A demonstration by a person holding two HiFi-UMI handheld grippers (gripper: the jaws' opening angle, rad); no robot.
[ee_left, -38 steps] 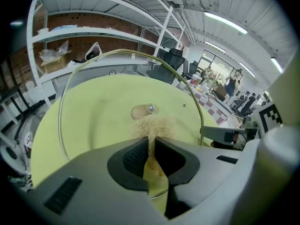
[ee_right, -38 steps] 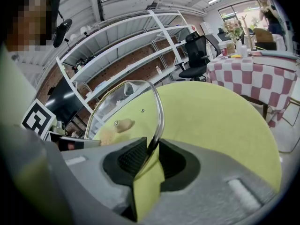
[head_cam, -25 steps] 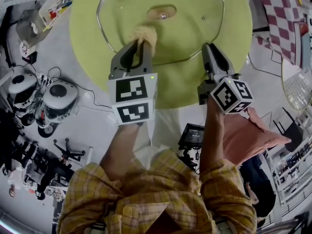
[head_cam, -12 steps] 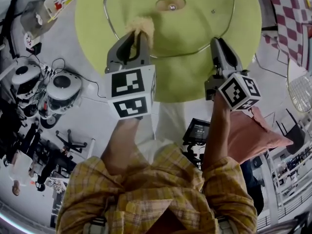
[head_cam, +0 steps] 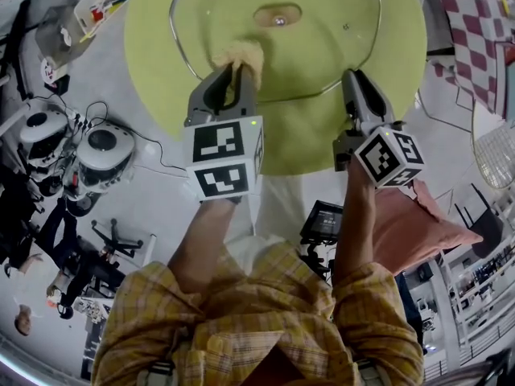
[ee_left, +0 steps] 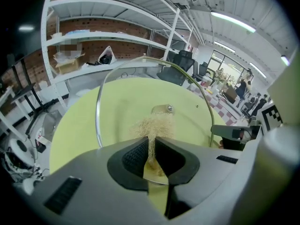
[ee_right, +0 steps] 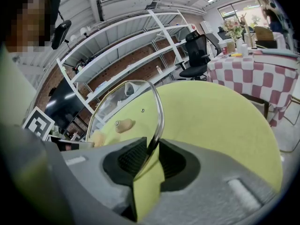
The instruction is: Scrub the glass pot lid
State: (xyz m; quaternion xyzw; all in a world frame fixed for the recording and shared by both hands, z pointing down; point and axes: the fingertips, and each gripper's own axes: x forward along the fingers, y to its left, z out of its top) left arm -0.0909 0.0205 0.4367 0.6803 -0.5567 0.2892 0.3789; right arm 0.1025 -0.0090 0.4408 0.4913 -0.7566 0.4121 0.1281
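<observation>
A glass pot lid point(head_cam: 322, 47) with a metal rim and a tan knob point(head_cam: 278, 16) stands tilted over a round yellow-green table point(head_cam: 161, 55). My left gripper point(head_cam: 233, 69) is shut on a tan fibrous scrubber point(head_cam: 239, 55), which presses on the glass below and left of the knob. In the left gripper view the scrubber point(ee_left: 152, 125) sticks out from between the jaws of the left gripper point(ee_left: 151, 146), against the lid point(ee_left: 131, 102). My right gripper point(head_cam: 352, 77) is shut on the lid's rim at its lower right. The right gripper view shows the rim point(ee_right: 159, 111) running into the right gripper point(ee_right: 151, 153).
A table with a red-checked cloth point(head_cam: 475, 22) stands at the right. Round appliances and cables point(head_cam: 100, 155) lie on the floor at the left, a plastic bin point(head_cam: 100, 2) above them. A pink cushion point(head_cam: 410, 215) sits under my right arm. Metal shelving point(ee_left: 93, 36) is behind the table.
The left gripper slid the scrubber a little left, away from the knob, then part of the way back. The right gripper kept its hold on the rim.
</observation>
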